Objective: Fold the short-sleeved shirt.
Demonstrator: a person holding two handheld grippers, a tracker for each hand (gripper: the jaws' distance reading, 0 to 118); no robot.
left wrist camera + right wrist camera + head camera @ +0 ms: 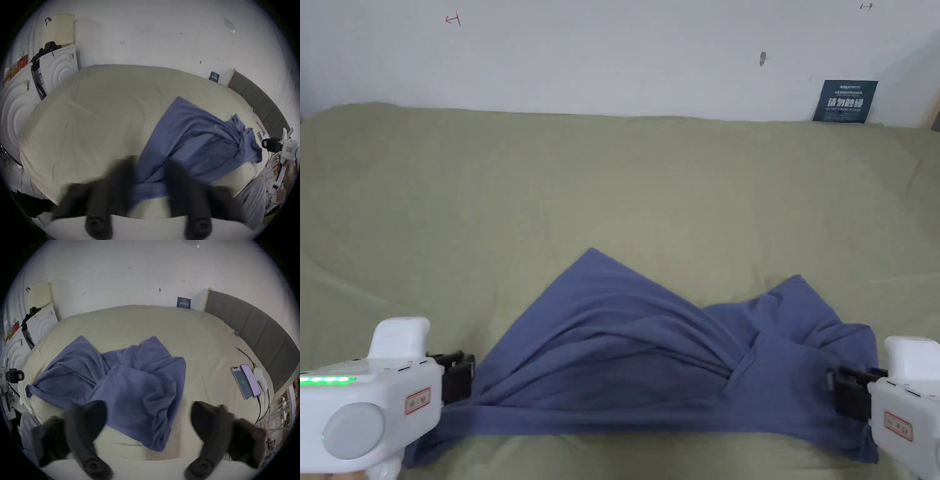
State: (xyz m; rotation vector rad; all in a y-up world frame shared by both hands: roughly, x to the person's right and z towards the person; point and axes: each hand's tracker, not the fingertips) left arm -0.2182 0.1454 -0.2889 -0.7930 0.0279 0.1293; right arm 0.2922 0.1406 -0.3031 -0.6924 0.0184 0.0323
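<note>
Both grippers flank the shirt; phones lie well right.

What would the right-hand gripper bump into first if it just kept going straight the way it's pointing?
Most likely the blue shirt. In the right gripper view, the right gripper is open, and crumpled cloth lies directly ahead between its fingers on the bed. Depth is unclear, so it may already be brushing the cloth.

The right gripper hangs with jaws spread wide over a crumpled blue cotton shirt on an olive-green bedsheet; two smartphones lie well apart.
</note>
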